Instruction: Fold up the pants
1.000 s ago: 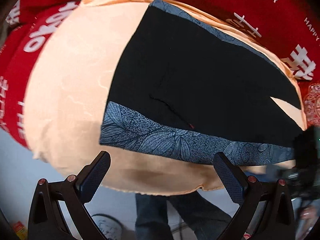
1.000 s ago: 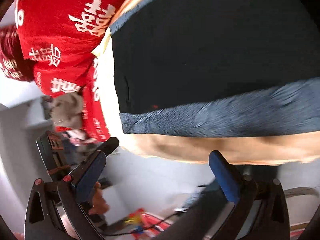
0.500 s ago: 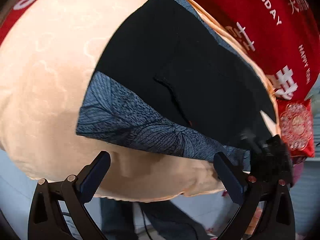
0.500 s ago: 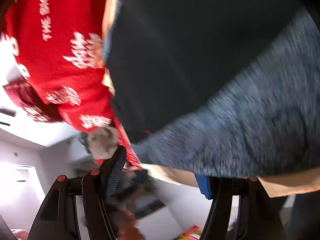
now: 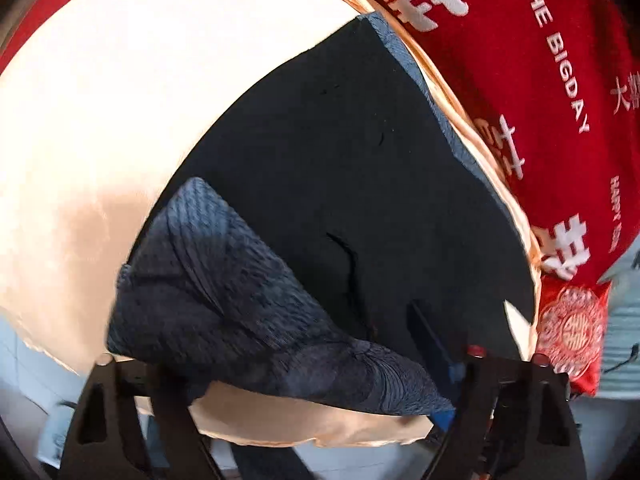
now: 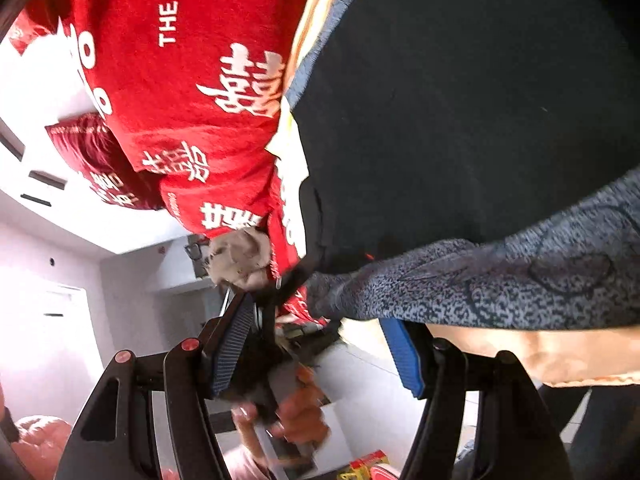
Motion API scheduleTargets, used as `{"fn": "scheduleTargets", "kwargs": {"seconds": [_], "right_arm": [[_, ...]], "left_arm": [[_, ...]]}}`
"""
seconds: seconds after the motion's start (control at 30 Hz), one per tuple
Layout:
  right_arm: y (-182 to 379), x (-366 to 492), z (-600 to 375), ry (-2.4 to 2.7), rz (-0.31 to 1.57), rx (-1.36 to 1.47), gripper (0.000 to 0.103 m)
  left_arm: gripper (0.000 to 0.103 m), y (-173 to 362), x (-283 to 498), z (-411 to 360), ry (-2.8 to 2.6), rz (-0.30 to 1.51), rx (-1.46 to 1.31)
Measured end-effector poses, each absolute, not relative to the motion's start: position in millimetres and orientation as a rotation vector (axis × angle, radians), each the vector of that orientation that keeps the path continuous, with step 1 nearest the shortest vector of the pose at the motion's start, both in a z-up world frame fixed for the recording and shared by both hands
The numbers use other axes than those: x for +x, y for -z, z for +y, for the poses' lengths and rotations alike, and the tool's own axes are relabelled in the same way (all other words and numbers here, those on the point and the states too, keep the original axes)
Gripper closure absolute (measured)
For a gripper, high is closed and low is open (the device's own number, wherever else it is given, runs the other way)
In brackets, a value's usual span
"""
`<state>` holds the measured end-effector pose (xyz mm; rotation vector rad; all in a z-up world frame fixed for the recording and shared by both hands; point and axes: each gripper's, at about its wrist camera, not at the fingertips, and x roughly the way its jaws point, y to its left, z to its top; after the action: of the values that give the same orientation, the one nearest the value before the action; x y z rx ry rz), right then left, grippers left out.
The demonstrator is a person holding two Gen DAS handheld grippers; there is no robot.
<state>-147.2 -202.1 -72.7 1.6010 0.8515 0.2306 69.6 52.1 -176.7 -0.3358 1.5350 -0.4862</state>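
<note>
Two claws are at the near edge of the pants (image 5: 360,184), which lie flat on a peach cloth (image 5: 120,120) over a red cover (image 5: 540,80). My left claw (image 5: 288,376) has just been closing, and the grey patterned waistband (image 5: 240,300) bunches between its fingers. My right claw (image 6: 320,344) is half open under the same waistband; I cannot tell if it grips.

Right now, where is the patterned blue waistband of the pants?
The waistband lies along the near edge of the black pants on the peach cloth, low in both wrist views, bunched between the left tool's fingers.
</note>
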Motion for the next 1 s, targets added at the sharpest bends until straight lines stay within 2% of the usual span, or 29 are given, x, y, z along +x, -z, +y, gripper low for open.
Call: {"fn": "scheduleTargets", "kwargs": {"seconds": [0.03, 0.1, 0.3, 0.47, 0.5, 0.53, 0.57, 0.6, 0.63, 0.83, 1.0], "right_arm": [[77, -150, -202, -0.219, 0.866, 1.598, 0.033], [90, -163, -205, -0.175, 0.89, 1.597, 0.033], [115, -221, -230, 0.019, 0.874, 1.638, 0.033], [126, -268, -258, 0.174, 0.701, 1.771, 0.035], [131, -277, -262, 0.19, 0.631, 1.832, 0.044], [134, -283, -263, 0.205, 0.589, 1.869, 0.075], [137, -287, -265, 0.213, 0.548, 1.906, 0.095], [136, -289, -266, 0.224, 0.541, 1.918, 0.097], [130, -287, -269, 0.227, 0.57, 1.886, 0.097], [64, -257, -308, 0.12, 0.686, 1.68, 0.097], [3, -189, -368, 0.0, 0.771, 1.533, 0.097]], "left_arm": [[0.035, 178, 70, 52, 0.493, 1.537, -0.317], [0.042, 182, 70, 51, 0.521, 1.555, -0.29], [0.042, 180, 68, 44, 0.582, 1.572, -0.237], [0.042, 181, 64, 47, 0.576, 1.581, -0.171], [0.044, 182, 64, 48, 0.566, 1.579, -0.161], [0.057, 183, 64, 49, 0.555, 1.576, -0.15], [0.062, 185, 64, 50, 0.562, 1.58, -0.152], [0.069, 186, 64, 51, 0.57, 1.588, -0.162], [0.069, 185, 65, 50, 0.57, 1.591, -0.164], [0.07, 131, 69, 30, 0.584, 1.507, -0.133], [0.07, 85, 107, -7, 0.581, 1.413, -0.183]]}}
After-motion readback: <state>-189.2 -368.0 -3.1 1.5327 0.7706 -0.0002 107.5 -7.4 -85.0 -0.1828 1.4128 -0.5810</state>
